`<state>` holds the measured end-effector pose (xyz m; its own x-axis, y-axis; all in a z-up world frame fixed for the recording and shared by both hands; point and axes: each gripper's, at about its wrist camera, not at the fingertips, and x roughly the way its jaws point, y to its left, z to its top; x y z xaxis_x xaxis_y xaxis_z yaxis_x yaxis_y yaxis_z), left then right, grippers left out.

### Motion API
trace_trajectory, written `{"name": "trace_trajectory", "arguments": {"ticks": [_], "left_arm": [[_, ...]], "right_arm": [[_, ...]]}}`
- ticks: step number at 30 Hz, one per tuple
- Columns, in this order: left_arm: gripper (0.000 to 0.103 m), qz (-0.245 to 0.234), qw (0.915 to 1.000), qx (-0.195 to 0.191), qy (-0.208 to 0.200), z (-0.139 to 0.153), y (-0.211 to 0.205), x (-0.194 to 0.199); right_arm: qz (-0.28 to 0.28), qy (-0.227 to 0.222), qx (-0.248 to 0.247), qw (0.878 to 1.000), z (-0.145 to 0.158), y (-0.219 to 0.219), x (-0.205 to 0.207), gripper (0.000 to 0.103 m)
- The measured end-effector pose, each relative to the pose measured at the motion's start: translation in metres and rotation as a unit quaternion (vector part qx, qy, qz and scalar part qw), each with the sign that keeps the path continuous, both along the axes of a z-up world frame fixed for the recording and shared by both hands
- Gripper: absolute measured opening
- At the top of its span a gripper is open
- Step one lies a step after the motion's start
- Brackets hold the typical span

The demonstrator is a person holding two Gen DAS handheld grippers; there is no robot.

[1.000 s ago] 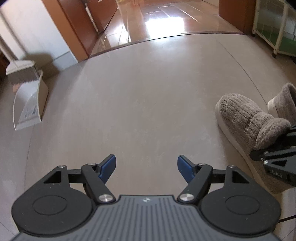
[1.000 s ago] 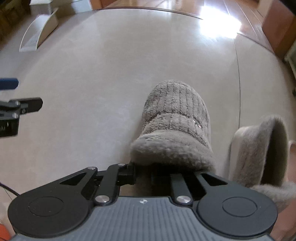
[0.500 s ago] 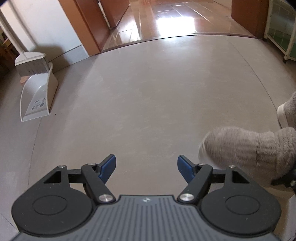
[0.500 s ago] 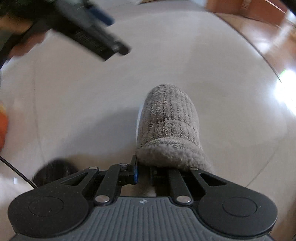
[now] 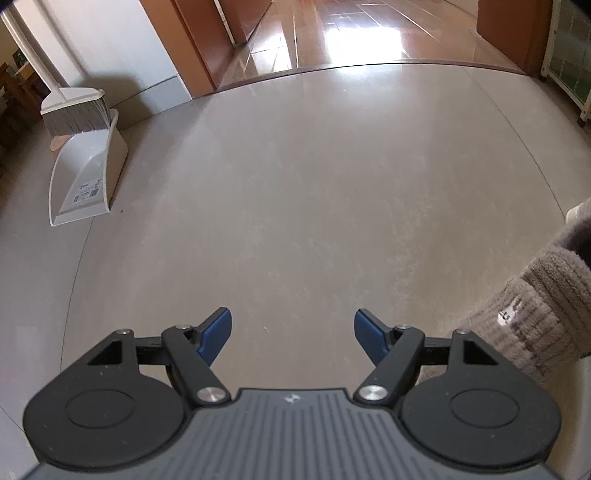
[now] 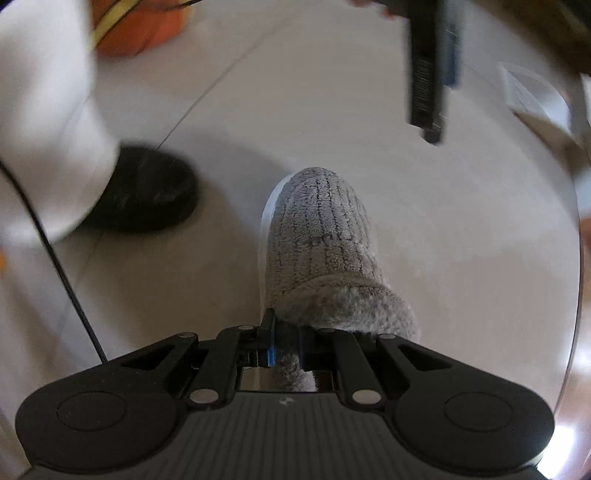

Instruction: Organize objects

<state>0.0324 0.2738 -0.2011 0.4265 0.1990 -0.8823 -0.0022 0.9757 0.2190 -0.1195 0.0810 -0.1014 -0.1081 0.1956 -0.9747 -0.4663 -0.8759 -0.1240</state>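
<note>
**Overhead, one grey slipper hangs pinched by its cuff**

Leftmost in the left wrist view, a white broom [image 5: 72, 110] stands in a white dustpan [image 5: 86, 173] near the wall, on the pale floor [image 5: 295, 184]. Beyond them the pale floor gives way to glossy brown boards [image 5: 351, 33]. Further right, low in that view, the left gripper [image 5: 293, 334] points down at bare floor; its blue pads [image 5: 216, 334] stand wide apart with nothing between them. At the right edge of the same view a grey knitted slipper [image 5: 532, 314] shows, partly cut off by the frame, and behind it a second fuzzy grey shape [image 5: 580, 229] reaches the edge; what it is cannot be told for sure.

Leftmost in the right wrist view is a blurred white trouser leg [image 6: 44, 122] with a dark shoe [image 6: 147, 192] below it, an orange shape [image 6: 140, 29] near the top, and a thin black cable [image 6: 55, 258] running down the left side. In the middle, the right gripper [image 6: 286, 350] has its jaws closed tight on the fluffy cuff of the slipper [image 6: 325, 236], whose toe points away from the camera; whether the toe rests on the floor cannot be told. Upper right, the left gripper [image 6: 430, 74] appears as a dark, blurred bar above the floor, well apart from the slipper.
</note>
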Motion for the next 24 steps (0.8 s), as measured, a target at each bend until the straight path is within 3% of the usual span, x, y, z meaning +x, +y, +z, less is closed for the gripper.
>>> {"name": "trace_trajectory", "arguments": {"ticks": [3, 7, 9, 10, 12, 14, 17, 21, 24], "left_arm": [[0.074, 0.0, 1.0, -0.001, 0.002, 0.0, 0.001, -0.001], [0.074, 0.003, 0.9999, -0.009, 0.003, -0.001, 0.002, 0.0], [0.074, 0.001, 0.9999, -0.012, 0.005, -0.001, 0.0, 0.0], [0.074, -0.001, 0.9999, -0.012, 0.005, -0.002, -0.001, 0.0], [0.074, -0.005, 0.9999, -0.01, 0.006, -0.004, -0.002, 0.001], [0.074, -0.008, 0.9999, -0.011, 0.007, -0.005, -0.003, 0.001], [0.074, -0.009, 0.9998, -0.014, 0.01, -0.007, -0.004, 0.002], [0.074, -0.011, 0.9998, -0.012, 0.012, -0.009, -0.007, 0.001], [0.074, -0.012, 0.9997, -0.015, 0.017, -0.01, -0.007, 0.002]], "right_arm": [[0.113, -0.031, 0.012, 0.993, 0.007, -0.017, -0.007, 0.013], [0.23, -0.067, 0.018, 0.971, 0.006, -0.042, 0.008, 0.012], [0.275, -0.084, 0.031, 0.957, 0.005, -0.058, 0.01, 0.012], [0.273, -0.09, 0.023, 0.958, 0.005, -0.058, 0.011, 0.013], [0.225, -0.098, -0.035, 0.969, 0.007, -0.046, 0.012, 0.014], [0.161, -0.084, -0.073, 0.981, 0.013, -0.034, 0.014, 0.034], [0.077, -0.048, -0.11, 0.99, 0.023, -0.013, 0.013, 0.055], [-0.052, -0.001, -0.171, 0.984, 0.021, 0.022, 0.021, 0.057], [-0.152, 0.036, -0.2, 0.967, 0.013, 0.039, 0.031, 0.057]]}}
